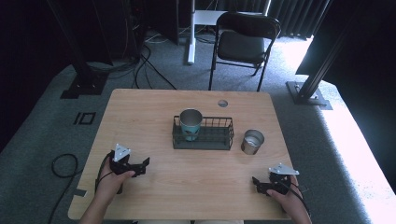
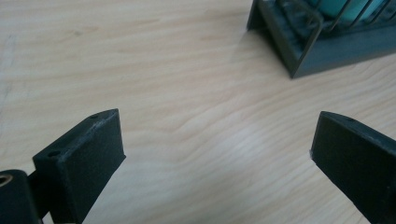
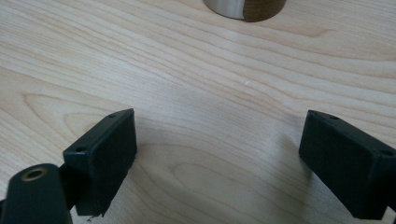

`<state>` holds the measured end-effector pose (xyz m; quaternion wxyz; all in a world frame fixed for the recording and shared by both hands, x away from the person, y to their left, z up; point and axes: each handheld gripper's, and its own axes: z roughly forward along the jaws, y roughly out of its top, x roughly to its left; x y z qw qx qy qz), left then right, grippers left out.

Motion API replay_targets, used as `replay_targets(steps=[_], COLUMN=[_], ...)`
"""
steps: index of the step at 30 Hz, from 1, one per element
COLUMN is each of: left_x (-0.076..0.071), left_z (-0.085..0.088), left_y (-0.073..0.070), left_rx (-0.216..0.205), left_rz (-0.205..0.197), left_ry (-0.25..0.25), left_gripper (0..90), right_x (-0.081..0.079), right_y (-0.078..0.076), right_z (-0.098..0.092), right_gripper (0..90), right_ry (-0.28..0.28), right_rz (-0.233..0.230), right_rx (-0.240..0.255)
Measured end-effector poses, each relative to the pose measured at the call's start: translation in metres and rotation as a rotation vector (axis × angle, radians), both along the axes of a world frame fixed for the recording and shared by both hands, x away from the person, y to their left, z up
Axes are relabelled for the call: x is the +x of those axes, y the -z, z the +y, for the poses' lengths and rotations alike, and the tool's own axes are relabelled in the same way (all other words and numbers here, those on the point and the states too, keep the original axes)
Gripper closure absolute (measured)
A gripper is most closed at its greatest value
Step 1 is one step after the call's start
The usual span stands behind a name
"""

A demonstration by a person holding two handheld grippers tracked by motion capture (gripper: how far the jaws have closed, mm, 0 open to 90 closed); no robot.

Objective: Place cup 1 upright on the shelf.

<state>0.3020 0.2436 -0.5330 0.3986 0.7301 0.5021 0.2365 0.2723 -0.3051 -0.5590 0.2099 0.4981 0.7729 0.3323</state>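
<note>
Resting on table (image 1: 140, 116): two cups, teal cup (image 1: 190, 122) in one wire basket (image 1: 219, 140), steel cup (image 1: 252, 141) beside; left gripper (image 1: 142, 165), right gripper (image 1: 256, 183) fingers wide.

A wire basket (image 1: 203, 138) sits mid-counter (image 1: 140, 112), ahead of both sets of fingers and between them, with a teal cup (image 1: 190, 124) upright in its left end. A steel cup (image 1: 252, 142) stands just beside the basket, ahead of the right gripper (image 1: 259, 183). The left gripper (image 1: 141, 166) rests near the counter's front edge, its fingers spread apart.
</note>
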Motion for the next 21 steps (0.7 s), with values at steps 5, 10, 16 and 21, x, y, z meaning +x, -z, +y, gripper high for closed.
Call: replay_targets(steps=[5,10,16,21], left_x=[-0.006,-0.013,-0.021,-0.025], left_z=[0.009,0.018,0.031,0.041], left_y=[0.004,0.009,0.015,0.020], left_rx=[0.004,0.003,0.041,0.049], left_rz=[0.007,0.022,0.044,0.069], left_ry=[-0.019,-0.049,-0.087,-0.122], left_gripper=[3.3,4.8,5.2,5.3], right_x=[0.000,0.000,0.000,0.000], right_y=[0.000,0.000,0.000,0.000], right_z=[0.000,0.000,0.000,0.000], right_gripper=[10.7,10.7,10.7,10.7], right_ry=[0.000,-0.001,-0.001,-0.001], right_rz=[0.000,0.000,-0.001,0.000], right_rx=[-0.001,-0.001,0.000,0.000])
